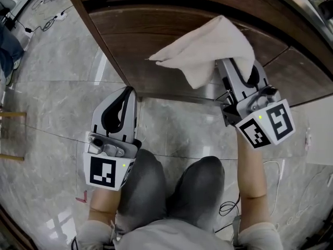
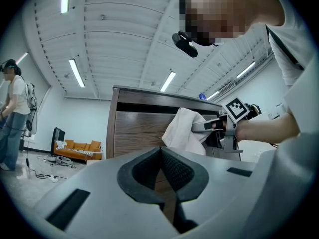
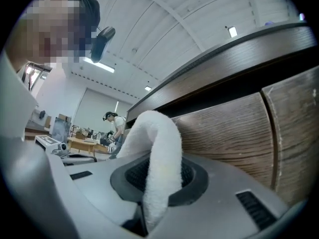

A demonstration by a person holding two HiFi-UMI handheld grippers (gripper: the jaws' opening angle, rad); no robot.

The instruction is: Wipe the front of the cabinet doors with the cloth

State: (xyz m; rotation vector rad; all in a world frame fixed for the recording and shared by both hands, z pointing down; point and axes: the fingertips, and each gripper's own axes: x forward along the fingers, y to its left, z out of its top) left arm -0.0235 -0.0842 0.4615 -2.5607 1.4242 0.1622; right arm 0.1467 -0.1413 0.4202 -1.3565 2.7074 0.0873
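The white cloth (image 1: 208, 51) lies against the dark wood cabinet door (image 1: 140, 46) and hangs in a fold. My right gripper (image 1: 237, 74) is shut on the cloth (image 3: 159, 153), which loops up out of the jaws in front of the door panel (image 3: 224, 133). Lower and to the left, my left gripper (image 1: 122, 100) is held short of the cabinet's bottom edge. Its pads are shut together with nothing between them. The left gripper view shows the cloth (image 2: 184, 131) and the right gripper (image 2: 219, 128) against the cabinet front (image 2: 139, 128).
A seam (image 1: 273, 56) divides two doors at the right. The person's knees (image 1: 177, 186) are just below the grippers on the grey tiled floor (image 1: 57, 139). Cables (image 1: 49, 20) lie far left. Another person (image 2: 12, 113) and an orange sofa (image 2: 75, 151) are far behind.
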